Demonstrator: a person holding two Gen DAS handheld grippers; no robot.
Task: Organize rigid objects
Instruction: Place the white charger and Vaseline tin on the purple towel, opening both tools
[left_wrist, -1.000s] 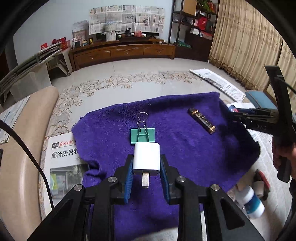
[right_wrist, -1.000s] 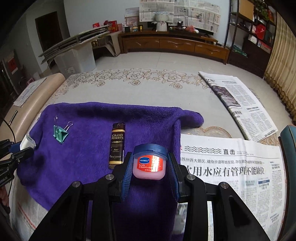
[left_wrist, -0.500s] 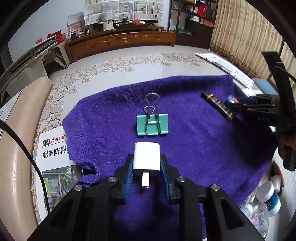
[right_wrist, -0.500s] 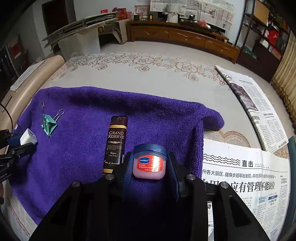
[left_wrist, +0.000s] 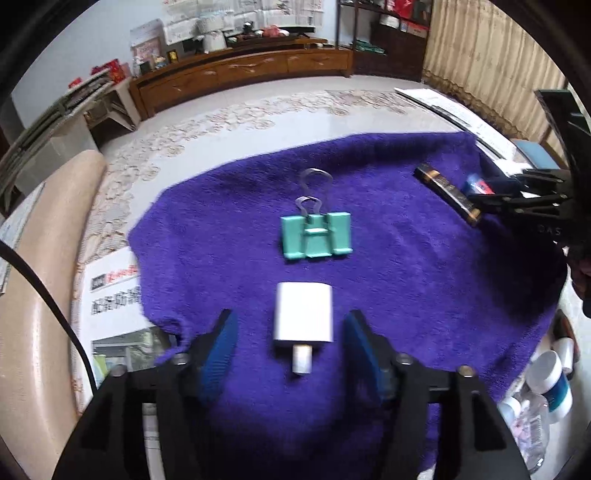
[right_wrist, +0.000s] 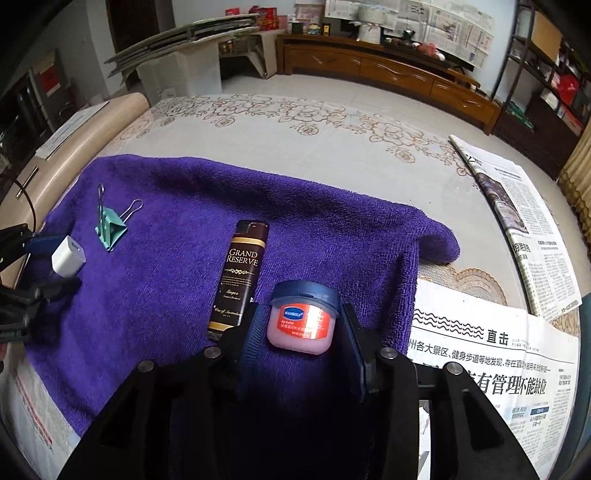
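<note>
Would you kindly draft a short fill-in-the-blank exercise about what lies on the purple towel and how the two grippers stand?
1. The left gripper is ____, with the white charger lying free between its fingers.
2. The binder clip is ____ in colour.
3. The small jar between the right gripper fingers has a ____ lid.
4. All items rest on a ____ towel.

Missing words: open; green; blue; purple

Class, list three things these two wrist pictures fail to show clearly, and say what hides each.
1. Small jar: left wrist view, mostly hidden behind the right gripper.
2. Bottles: left wrist view, cut off by the lens rim.
3. Fine print on the dark tube: right wrist view, too small; its lower end sits behind the gripper.
</note>
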